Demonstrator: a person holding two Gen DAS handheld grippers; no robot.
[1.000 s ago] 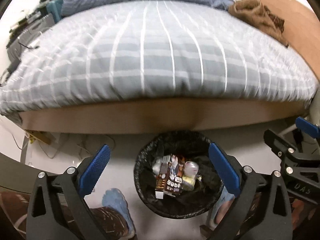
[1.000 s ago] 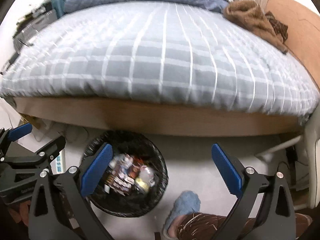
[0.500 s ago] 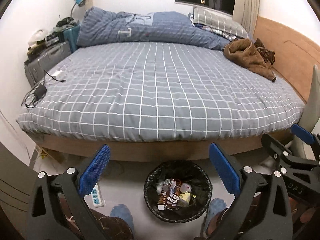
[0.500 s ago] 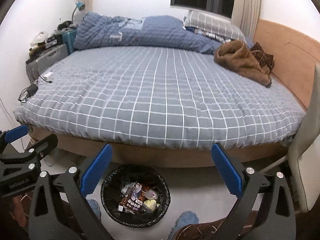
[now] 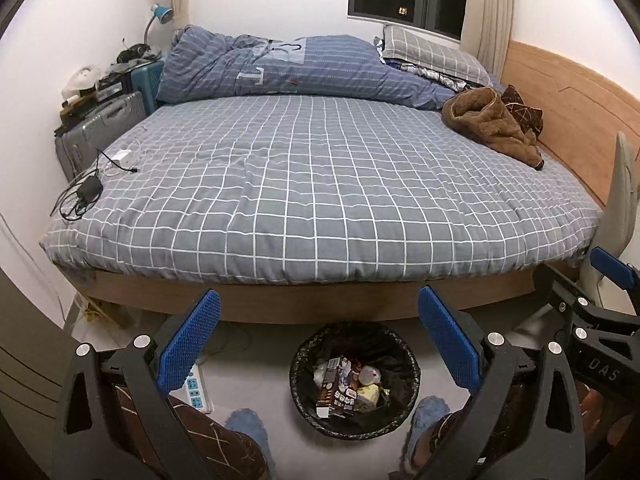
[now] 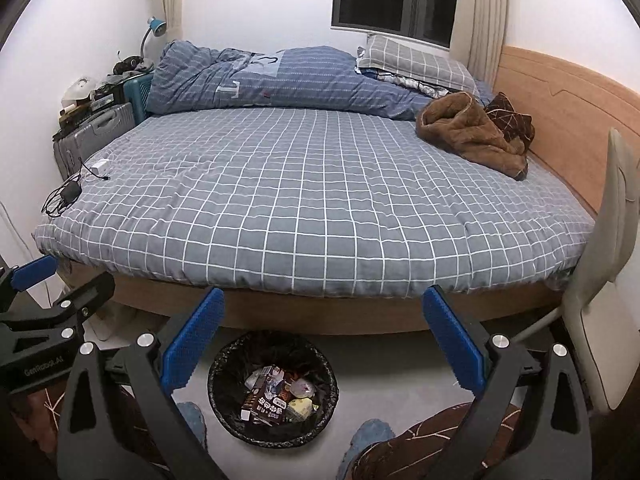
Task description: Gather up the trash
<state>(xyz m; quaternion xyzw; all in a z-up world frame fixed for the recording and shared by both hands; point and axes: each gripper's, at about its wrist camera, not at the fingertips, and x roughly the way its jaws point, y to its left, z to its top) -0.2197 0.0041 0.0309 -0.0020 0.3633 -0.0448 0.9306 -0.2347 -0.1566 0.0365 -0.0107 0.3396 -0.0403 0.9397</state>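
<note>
above trash bin (image 5: pixel 354 376): clear | behind: bed (image 5: pixel 320 184) frame | flanks: slippers (image 5: pixel 428 412)

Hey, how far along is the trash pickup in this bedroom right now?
Done: the bin on the floor by the bed already holds a carton and wrappers. In hand: nothing; the left hand-held gripper and right hand-held gripper are both open. Left: no loose trash shows on the bed; only a brown garment and chargers lie there, so it looks near finished.
</note>
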